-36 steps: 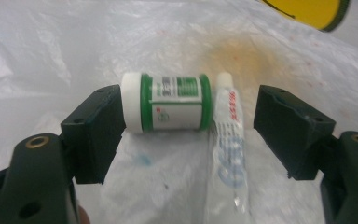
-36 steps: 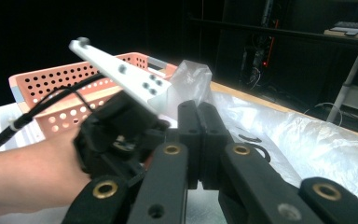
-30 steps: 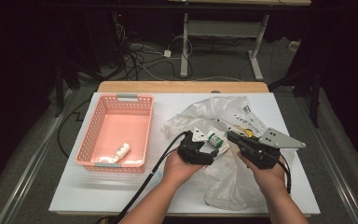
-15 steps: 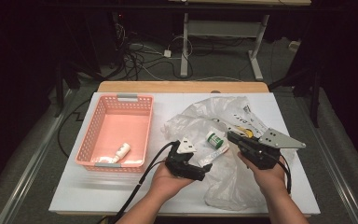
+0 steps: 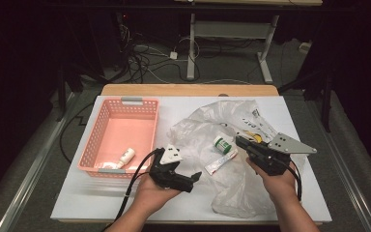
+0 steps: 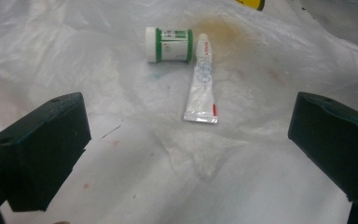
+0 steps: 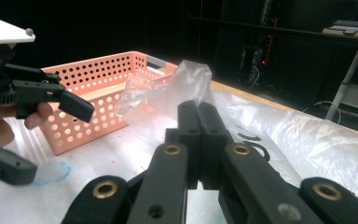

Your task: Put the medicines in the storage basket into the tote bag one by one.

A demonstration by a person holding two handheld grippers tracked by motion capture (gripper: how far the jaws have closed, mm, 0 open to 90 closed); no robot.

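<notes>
A clear plastic bag (image 5: 222, 125) lies crumpled over the white table (image 5: 101, 203). On it rest a green-and-white jar (image 5: 222, 143) on its side and a small white tube (image 5: 221, 161), side by side (image 6: 168, 44) (image 6: 203, 84). My left gripper (image 5: 191, 173) hovers short of them, pointing at them. Its jaws have just been opening and now stand wide (image 6: 191, 149) with nothing between them. My right gripper (image 5: 240, 142) is shut, pinching a fold of the bag that stands up above its tips (image 7: 198, 109).
A pink perforated basket (image 5: 101, 133) sits at the table's left with a small white bottle (image 5: 125, 155) inside. A yellow item (image 5: 256, 137) lies in the bag beside the right gripper. Cables and desk legs stand on the floor beyond the table.
My left gripper has drawn back from the jar toward the near left and opened its jaws. The jar now lies free beside the tube. The right gripper has stayed put.
</notes>
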